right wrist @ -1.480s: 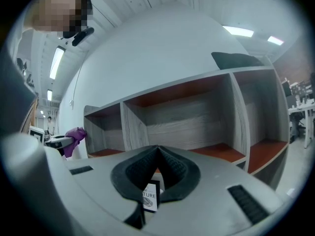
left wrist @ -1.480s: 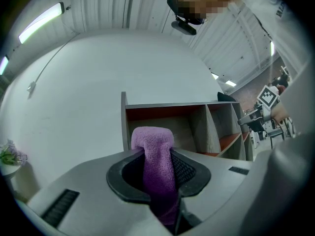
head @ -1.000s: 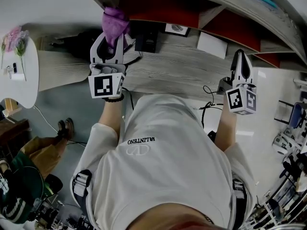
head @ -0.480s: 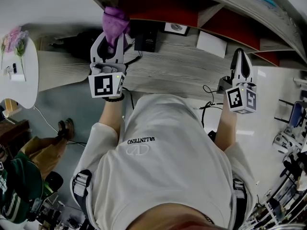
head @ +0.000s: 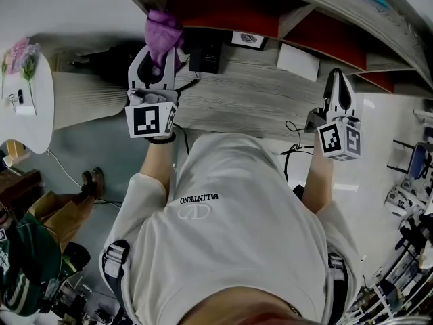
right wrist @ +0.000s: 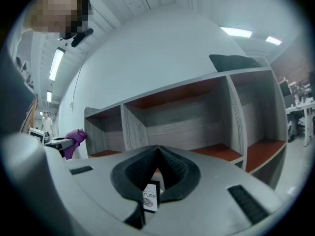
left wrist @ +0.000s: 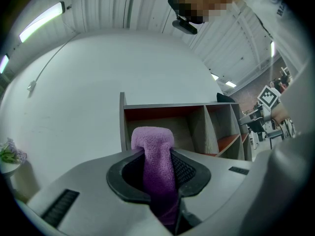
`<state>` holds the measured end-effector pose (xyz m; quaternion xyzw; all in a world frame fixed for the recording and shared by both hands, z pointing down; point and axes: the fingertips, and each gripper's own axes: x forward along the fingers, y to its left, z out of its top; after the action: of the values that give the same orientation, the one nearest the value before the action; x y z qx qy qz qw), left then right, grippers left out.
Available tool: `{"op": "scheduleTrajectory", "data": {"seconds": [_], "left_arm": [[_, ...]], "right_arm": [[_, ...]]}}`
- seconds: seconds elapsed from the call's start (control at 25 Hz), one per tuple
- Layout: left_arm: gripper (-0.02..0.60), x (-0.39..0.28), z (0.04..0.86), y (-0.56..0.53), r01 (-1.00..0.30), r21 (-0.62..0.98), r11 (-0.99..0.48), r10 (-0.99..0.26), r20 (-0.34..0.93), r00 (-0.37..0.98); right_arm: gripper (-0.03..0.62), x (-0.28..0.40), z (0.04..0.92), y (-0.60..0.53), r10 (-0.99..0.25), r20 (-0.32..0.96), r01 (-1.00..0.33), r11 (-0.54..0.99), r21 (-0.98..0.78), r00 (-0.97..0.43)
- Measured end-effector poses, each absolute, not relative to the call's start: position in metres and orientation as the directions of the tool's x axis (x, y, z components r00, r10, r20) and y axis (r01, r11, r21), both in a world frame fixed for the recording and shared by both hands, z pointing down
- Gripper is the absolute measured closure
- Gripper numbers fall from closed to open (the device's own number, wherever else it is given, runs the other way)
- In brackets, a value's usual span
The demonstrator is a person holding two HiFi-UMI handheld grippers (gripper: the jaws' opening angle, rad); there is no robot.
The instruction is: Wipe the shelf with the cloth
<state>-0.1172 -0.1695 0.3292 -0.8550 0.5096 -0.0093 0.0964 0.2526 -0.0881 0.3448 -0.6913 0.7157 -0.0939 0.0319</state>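
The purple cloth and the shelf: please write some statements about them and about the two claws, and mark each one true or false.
1. The left claw is shut on the purple cloth. True.
2. The right claw also grips a cloth. False: it is shut, with nothing between its jaws.
3. The cloth sticks out past the left claw's tips, toward the shelf. True.
4. The shelf is one undivided compartment. False: upright dividers split it into several.

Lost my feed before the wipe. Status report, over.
Left tool shut on cloth, held up at left end of shelf. Right tool shut, empty. Nothing between cloth and shelf.
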Motion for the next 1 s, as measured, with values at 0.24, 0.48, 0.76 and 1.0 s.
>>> {"op": "scheduleTrajectory", "data": {"seconds": [0.24, 0.48, 0.76, 1.0], "left_arm": [[0.492, -0.1182, 0.3259, -0.1696, -0.870, -0.172, -0.463, -0.872, -0.087, 0.481], [0.492, -0.1177, 0.3271, -0.1693, -0.868, -0.169, -0.467, -0.871, -0.082, 0.485], [0.492, -0.1200, 0.3274, -0.1678, -0.866, -0.170, -0.471, -0.868, -0.087, 0.489], [0.492, -0.1201, 0.3252, -0.1698, -0.865, -0.169, -0.473, -0.866, -0.090, 0.491]], "right_arm": [[0.595, 0.2507, 0.3431, -0.0877, -0.995, 0.086, -0.983, 0.027, -0.180, -0.043], [0.595, 0.2498, 0.3426, -0.0858, -0.995, 0.086, -0.983, 0.023, -0.182, -0.039], [0.596, 0.2505, 0.3428, -0.0796, -0.996, 0.088, -0.983, 0.008, -0.182, -0.024], [0.595, 0.2483, 0.3416, -0.0820, -0.995, 0.092, -0.984, 0.011, -0.178, -0.028]]}}
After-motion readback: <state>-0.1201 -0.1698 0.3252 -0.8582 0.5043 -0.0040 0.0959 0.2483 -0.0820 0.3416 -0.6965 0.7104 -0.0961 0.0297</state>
